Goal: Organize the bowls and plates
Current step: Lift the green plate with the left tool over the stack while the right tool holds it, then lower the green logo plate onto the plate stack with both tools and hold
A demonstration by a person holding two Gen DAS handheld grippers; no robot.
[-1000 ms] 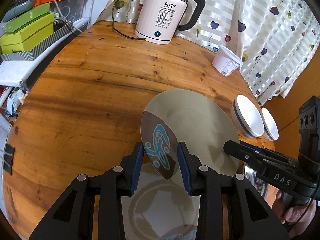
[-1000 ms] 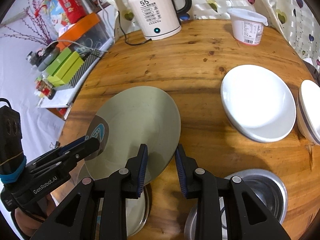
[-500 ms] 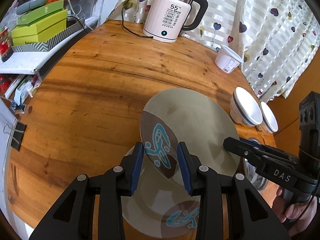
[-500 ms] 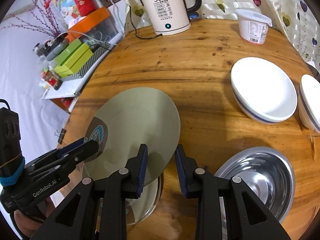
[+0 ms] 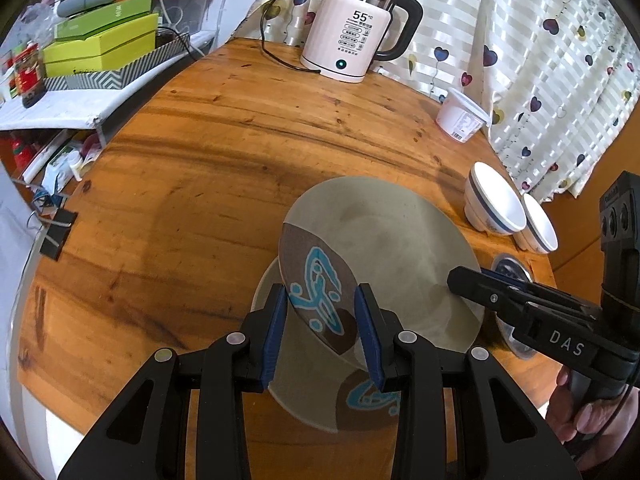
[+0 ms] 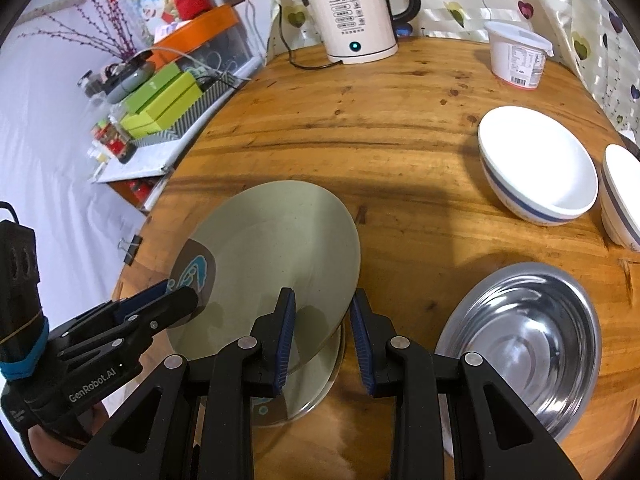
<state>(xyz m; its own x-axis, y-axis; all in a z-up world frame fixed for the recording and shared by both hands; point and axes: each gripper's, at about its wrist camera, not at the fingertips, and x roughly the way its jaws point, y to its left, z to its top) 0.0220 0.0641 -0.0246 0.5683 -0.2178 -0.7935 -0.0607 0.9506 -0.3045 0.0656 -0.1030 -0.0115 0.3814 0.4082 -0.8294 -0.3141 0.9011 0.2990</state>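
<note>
The left tongs (image 5: 320, 326) grip the patterned edge of the raised plate (image 5: 384, 248), their blue pads (image 5: 276, 332) sitting either side of the brown patch with the turquoise mark; from the right wrist view those same tongs close flat over and under that rim, so I judge them clamped on it. The raised plate hangs tilted just ahead of both tongs, directly above a matching lower plate (image 5: 316, 396) that lies on the desk (image 5: 168, 184) beneath the left tongs. The right tongs (image 6: 322, 338) meet the opposite rim of the raised plate; in their own view the pads stand visibly apart around the edge, and whether they pinch it or only steady it I cannot tell. The step in hand looks like stacking one plate on its twin, and the next move calls for levelling the raised plate, centring it over the lower one, and lowering it before either tongs let go. To the right of the right tongs sits a steel bowl (image 6: 524, 336), and ahead and further right two white bowls (image 6: 540, 164) with blue bands stand side by side, not yet nested. Much of the lower plate is hidden under the raised one and the tongs' bodies, so their alignment is hard to judge, and the steel bowl's near rim is cut off by the right tongs
</note>
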